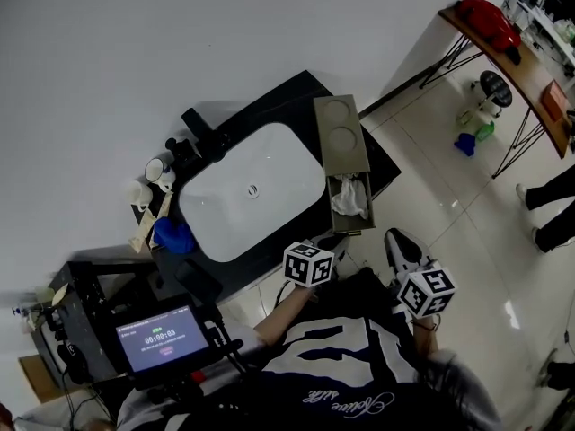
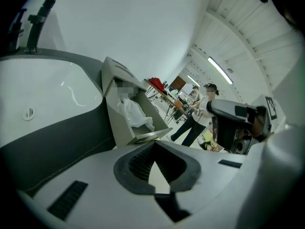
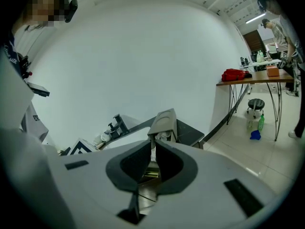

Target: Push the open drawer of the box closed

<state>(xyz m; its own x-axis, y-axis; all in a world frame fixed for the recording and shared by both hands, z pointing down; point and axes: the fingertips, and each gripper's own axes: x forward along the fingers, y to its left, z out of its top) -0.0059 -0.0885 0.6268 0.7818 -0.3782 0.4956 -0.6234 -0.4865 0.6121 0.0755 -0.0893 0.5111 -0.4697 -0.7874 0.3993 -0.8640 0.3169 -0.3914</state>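
A grey-green box (image 1: 340,133) lies on the black counter (image 1: 382,164), right of the white sink (image 1: 252,191). Its drawer (image 1: 352,206) is pulled out toward me and holds a crumpled white cloth (image 1: 349,196). My left gripper (image 2: 155,143) is shut and empty, just short of the drawer's front edge (image 2: 151,136); its marker cube (image 1: 308,264) shows below the drawer. My right gripper (image 3: 153,141) is also shut on nothing and points at the box (image 3: 164,120) from farther back. Its marker cube (image 1: 426,292) is low and right of the drawer.
A black faucet (image 1: 202,133), white cups (image 1: 157,171) and a blue object (image 1: 175,236) stand left of the sink. A device with a lit screen (image 1: 162,338) is at lower left. Far right are a table with a red bag (image 1: 490,16), a stool (image 1: 490,88) and a person's legs (image 1: 548,196).
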